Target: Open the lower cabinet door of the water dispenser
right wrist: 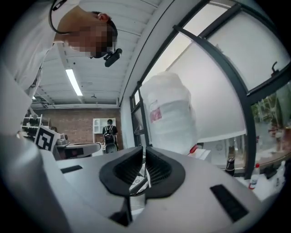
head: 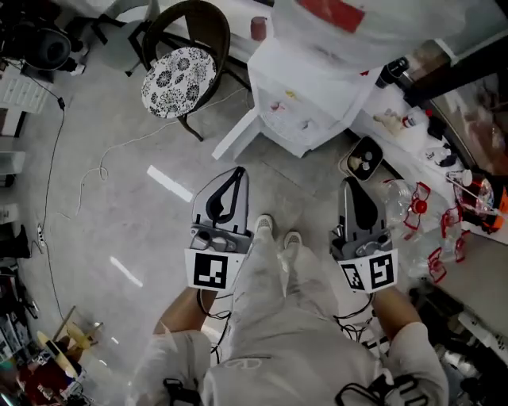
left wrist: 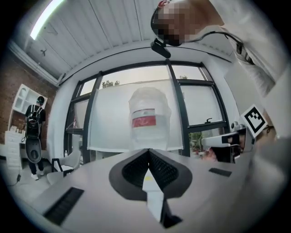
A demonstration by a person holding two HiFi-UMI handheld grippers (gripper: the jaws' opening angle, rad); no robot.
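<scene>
Floor (head: 119, 174): pale concrete; the person stands on it facing the unit. Water dispenser (head: 305, 91): white, upright, inverted bottle (head: 341, 16) seated on top; it stands ahead of the person, at the top of the head view. Lower cabinet door (head: 236, 133): a white panel standing out from the base of the unit toward the chair (head: 181, 71) — read as swung open; hinge side not made out. Judgement: the opening step appears complete; nothing plainly remains at the door.

Left gripper (head: 236, 176): held level in front of the body, well apart from the door; fingers pressed together, nothing between them. Right gripper (head: 351, 189): likewise level and well clear of the unit; fingers closed to a hairline gap, holding nothing. Neither tool touches the dispenser — the task looks finished, or all but.
</scene>
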